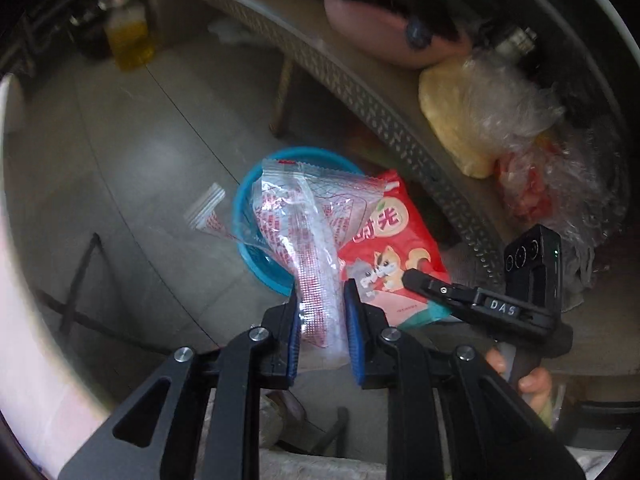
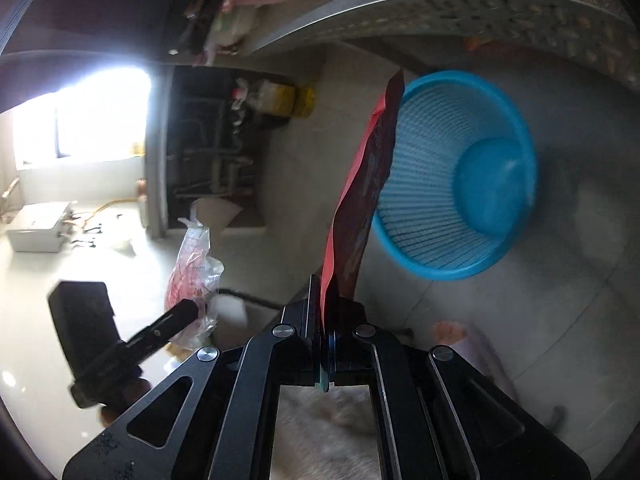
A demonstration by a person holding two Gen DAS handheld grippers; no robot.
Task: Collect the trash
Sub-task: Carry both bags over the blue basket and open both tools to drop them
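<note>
Left hand-held gripper (image 1: 322, 304) clamped on clear wrapper (image 1: 308, 240), right hand-held gripper (image 2: 326, 312) clamped on red packet (image 2: 360, 184); both poised over blue basket (image 2: 516, 128) for dropping.

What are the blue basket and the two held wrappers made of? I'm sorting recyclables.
Blue basket: likely moulded plastic, with slotted ribbed walls and a slight sheen.
Clear wrapper: thin, see-through, crinkled plastic film with red print.
Red snack bag: glossy printed plastic film; any foil lining can't be seen.

"DAS" on right gripper (image 1: 412, 278), "时光" (partly hidden) on red snack bag (image 1: 394, 240)
</note>
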